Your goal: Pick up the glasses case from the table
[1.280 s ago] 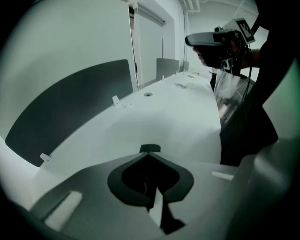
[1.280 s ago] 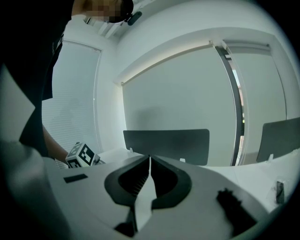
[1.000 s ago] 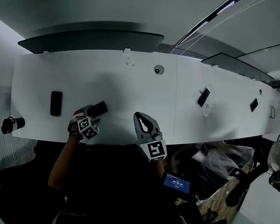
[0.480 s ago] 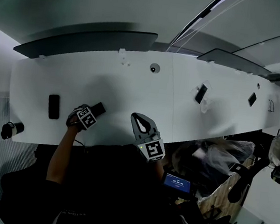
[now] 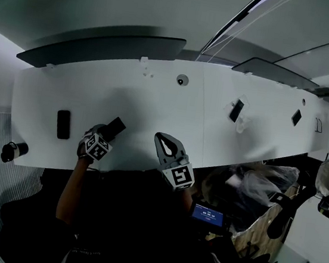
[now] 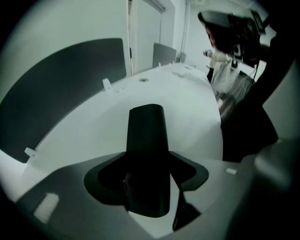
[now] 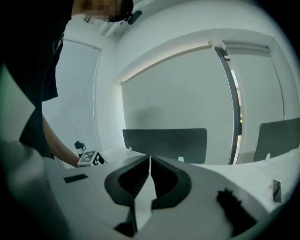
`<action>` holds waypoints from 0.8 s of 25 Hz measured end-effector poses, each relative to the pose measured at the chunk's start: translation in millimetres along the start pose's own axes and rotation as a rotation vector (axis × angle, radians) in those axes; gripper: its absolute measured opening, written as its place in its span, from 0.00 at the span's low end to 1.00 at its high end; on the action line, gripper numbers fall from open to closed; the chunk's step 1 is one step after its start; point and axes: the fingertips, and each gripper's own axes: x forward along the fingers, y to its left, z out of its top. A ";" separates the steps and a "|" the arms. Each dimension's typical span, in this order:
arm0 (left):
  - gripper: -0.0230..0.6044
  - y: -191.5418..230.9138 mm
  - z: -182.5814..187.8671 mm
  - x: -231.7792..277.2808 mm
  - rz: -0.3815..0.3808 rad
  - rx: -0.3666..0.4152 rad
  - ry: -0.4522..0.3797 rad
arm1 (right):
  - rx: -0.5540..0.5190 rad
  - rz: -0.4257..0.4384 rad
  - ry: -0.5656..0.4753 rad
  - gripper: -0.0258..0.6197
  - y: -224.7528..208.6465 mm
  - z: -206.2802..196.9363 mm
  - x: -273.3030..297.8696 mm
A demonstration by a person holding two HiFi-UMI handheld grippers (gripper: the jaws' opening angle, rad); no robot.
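Observation:
The glasses case (image 5: 115, 128) is a long black box lying aslant near the front edge of the white table (image 5: 155, 108). My left gripper (image 5: 105, 137) points steeply down at its near end. In the left gripper view the case (image 6: 147, 140) fills the gap of the left gripper (image 6: 150, 187); the jaws are closing and press on its sides. My right gripper (image 5: 165, 139) rests at the table's front edge, apart from the case. Its jaws meet with nothing between them in the right gripper view (image 7: 149, 161).
A flat black slab (image 5: 63, 124) lies left of the case and a dark bottle (image 5: 13, 150) hangs off the left corner. A round puck (image 5: 182, 80) and two small stands (image 5: 236, 110) (image 5: 297, 117) sit farther off. Dark divider panels (image 5: 103, 47) line the far edge.
My left gripper went forward onto the case, then drew back toward the table's near edge. The case turned a little with it. The right gripper stayed still.

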 end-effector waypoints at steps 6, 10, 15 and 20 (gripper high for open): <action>0.50 6.0 106.3 -139.8 -0.023 -0.281 -0.626 | 0.032 0.001 -0.031 0.05 -3.3 10.2 0.3; 0.50 -25.9 141.6 -220.4 -0.199 -0.262 -0.996 | 0.126 0.056 -0.122 0.05 1.3 38.6 0.7; 0.50 -16.5 141.8 -244.9 -0.299 -0.443 -1.236 | 0.125 0.151 -0.145 0.05 18.1 48.3 11.2; 0.50 -9.3 122.9 -230.5 -0.196 -0.367 -1.151 | 0.094 0.214 -0.118 0.05 41.4 42.2 30.2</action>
